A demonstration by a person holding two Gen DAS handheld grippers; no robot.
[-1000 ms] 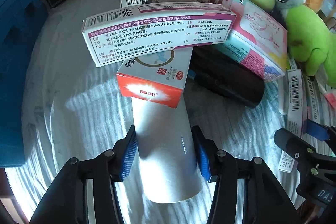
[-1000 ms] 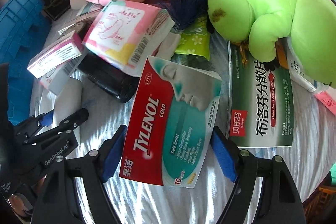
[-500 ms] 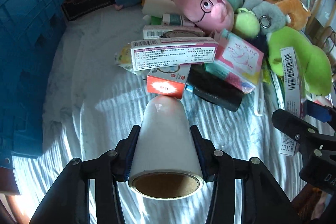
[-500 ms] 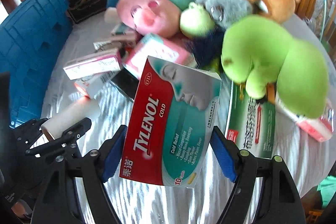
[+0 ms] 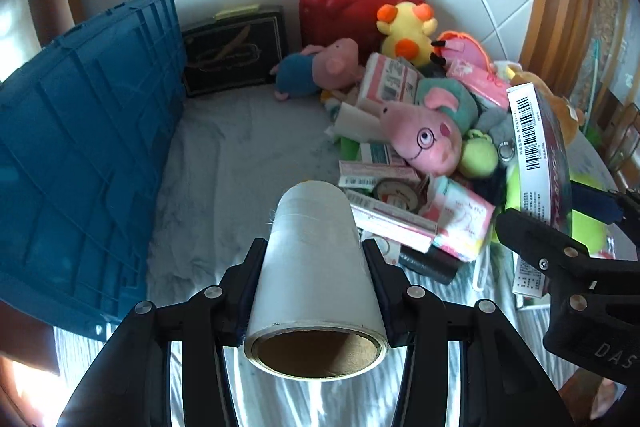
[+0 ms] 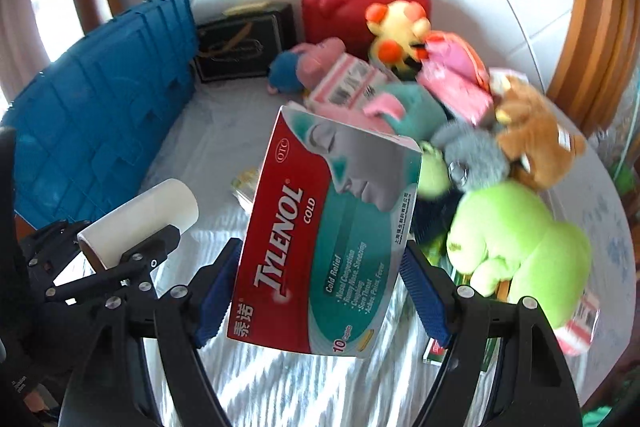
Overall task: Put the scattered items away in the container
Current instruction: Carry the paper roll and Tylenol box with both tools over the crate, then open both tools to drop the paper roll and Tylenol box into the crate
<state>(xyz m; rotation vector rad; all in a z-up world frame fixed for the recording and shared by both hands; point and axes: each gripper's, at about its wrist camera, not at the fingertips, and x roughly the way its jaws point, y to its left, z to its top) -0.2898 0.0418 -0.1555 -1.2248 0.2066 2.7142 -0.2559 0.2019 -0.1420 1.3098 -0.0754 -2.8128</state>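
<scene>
My left gripper (image 5: 314, 279) is shut on a white film roll (image 5: 316, 267) with a brown cardboard core, held well above the grey cloth. The right wrist view shows that roll (image 6: 140, 223) at lower left. My right gripper (image 6: 320, 287) is shut on a red and teal Tylenol Cold box (image 6: 324, 231), raised above the pile; its barcoded edge (image 5: 536, 147) shows at the right of the left wrist view. The blue crate (image 5: 80, 163) stands on the left, seen also as a blue crate (image 6: 100, 119) from the right gripper.
A heap of plush toys, with a pink pig (image 5: 424, 135) and a green plush (image 6: 520, 247), and medicine boxes (image 5: 392, 215) fills the right side. A red case (image 5: 356, 11) and a black box (image 5: 236, 51) stand against the tiled wall. Grey cloth (image 5: 240, 167) lies bare between crate and heap.
Both grippers have risen and tilted back with their loads, so the roll and the Tylenol box are higher above the pile. The back wall and red case have come into view.
</scene>
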